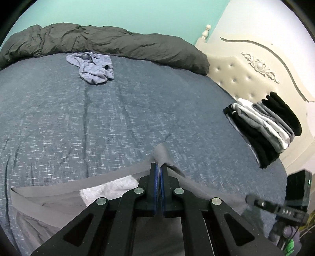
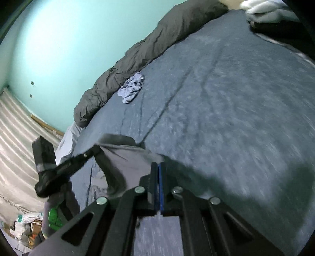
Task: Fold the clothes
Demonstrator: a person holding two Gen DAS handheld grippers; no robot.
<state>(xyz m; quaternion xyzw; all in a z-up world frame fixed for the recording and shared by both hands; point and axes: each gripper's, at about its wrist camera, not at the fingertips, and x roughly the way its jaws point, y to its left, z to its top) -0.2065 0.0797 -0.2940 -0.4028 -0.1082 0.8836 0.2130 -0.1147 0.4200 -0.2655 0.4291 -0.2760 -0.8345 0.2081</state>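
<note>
Grey garment [image 1: 59,198] lies at near edge of bed [image 1: 118,118]; left gripper [image 1: 158,167] and right gripper [image 2: 158,167] each clamped shut on a corner of it, likely to spread it for folding. Left view alone shows folded stack [image 1: 263,126] by headboard [image 1: 246,65]; right view shows floor clutter [image 2: 25,224].

My left camera rides low over the bed [image 1: 118,118], looking along my left hand-held gripper [image 1: 158,167] toward the headboard [image 1: 246,78] and teal wall [image 1: 118,11]. My right camera tilts hard, facing across the same mattress. Both share the dark duvet [image 1: 108,41] and the crumpled blue garment [image 1: 94,68].
</note>
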